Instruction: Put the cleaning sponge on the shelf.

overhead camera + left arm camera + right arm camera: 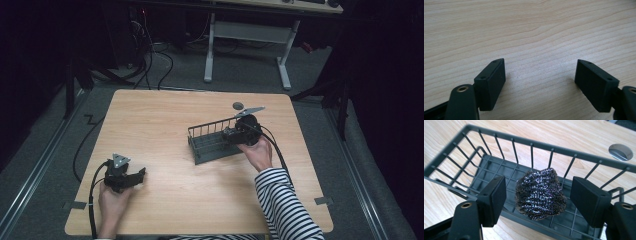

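The steel wool scourer (540, 193) lies inside the wire basket (499, 167), between the open jaws of the right gripper (537, 200). The left gripper (540, 82) rests open on the table (529, 27), probably waiting.

Pale wood-grain surface (529, 30), smooth and matt, fine streaks running across. Dark grey wire basket (499, 137), thin bars with a dull coated finish over a gridded floor. Steel-wool scouring ball (540, 193), coarse tangled metal, glinting. Matt black plastic fingers (495, 197), flat-faced, with brass-coloured rivets. Shiny round metal disc (620, 152) set in the wood. Striped knit sleeve (285, 200), soft cloth.
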